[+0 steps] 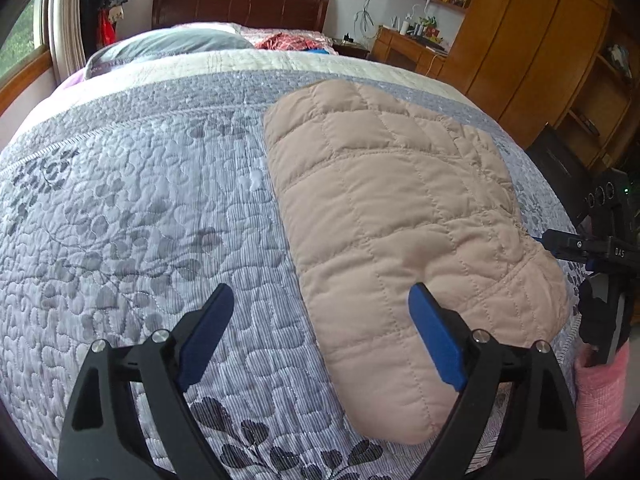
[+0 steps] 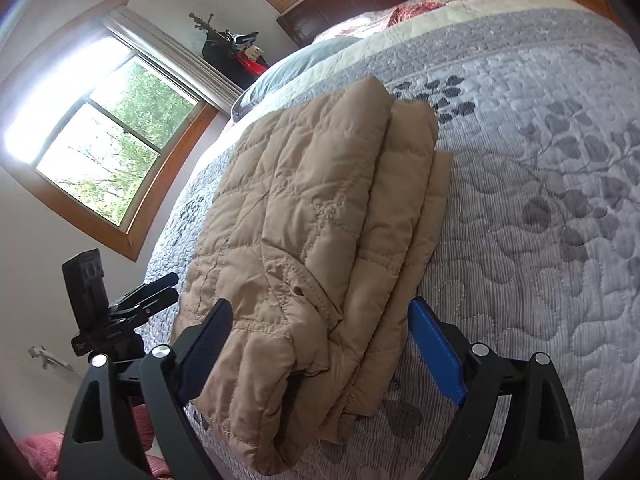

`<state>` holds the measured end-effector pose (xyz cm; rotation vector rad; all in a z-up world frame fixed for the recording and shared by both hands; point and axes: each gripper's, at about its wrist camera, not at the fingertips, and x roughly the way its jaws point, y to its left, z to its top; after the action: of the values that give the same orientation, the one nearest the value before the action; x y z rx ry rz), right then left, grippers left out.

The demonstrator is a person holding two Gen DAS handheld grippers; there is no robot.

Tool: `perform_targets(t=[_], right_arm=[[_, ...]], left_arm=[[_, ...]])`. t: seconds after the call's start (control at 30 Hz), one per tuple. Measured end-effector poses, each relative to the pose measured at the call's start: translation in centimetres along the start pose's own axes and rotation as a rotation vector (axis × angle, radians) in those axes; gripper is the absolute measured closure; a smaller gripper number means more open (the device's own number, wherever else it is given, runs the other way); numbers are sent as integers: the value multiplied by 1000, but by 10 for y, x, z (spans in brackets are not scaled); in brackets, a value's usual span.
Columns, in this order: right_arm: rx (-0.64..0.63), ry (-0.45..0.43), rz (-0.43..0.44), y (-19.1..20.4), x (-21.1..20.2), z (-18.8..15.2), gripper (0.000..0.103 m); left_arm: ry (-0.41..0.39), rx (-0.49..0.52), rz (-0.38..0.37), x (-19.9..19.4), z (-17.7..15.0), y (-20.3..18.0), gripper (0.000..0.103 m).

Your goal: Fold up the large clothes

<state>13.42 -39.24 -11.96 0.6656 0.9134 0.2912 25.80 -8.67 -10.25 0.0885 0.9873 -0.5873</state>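
Observation:
A beige quilted jacket point(image 1: 400, 208) lies folded into a thick oblong on the grey-blue flowered bed quilt point(image 1: 140, 220). My left gripper point(image 1: 320, 300) is open at the jacket's near left edge, its right blue finger point(image 1: 432, 332) over the fabric and its left one over bare quilt. In the right wrist view the jacket point(image 2: 300, 200) shows several stacked layers. My right gripper point(image 2: 320, 308) stands open around its near end, the pads not pressing. The right gripper point(image 1: 560, 244) also shows at the jacket's right side, and the left gripper point(image 2: 168, 286) at its far side.
A grey pillow point(image 1: 172, 46) and red cloth point(image 1: 288, 42) lie by the dark headboard point(image 1: 240, 4). A wooden wardrobe point(image 1: 532, 40) and desk point(image 1: 404, 48) stand right of the bed. Windows point(image 2: 108, 140) line the far wall. A pink sleeve point(image 1: 600, 392) is at the bed's edge.

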Motion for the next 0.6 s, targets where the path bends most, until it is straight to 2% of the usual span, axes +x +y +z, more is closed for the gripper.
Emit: perform_targets(t=[0.3,0.6], right_arm=[[28,38,67,-11,16,-1,12],[48,70,115,-34,36,1,9]], left_arm=[[38,-33,-74,17,5,12,13],[108,-96,-247,44,14,24,12]])
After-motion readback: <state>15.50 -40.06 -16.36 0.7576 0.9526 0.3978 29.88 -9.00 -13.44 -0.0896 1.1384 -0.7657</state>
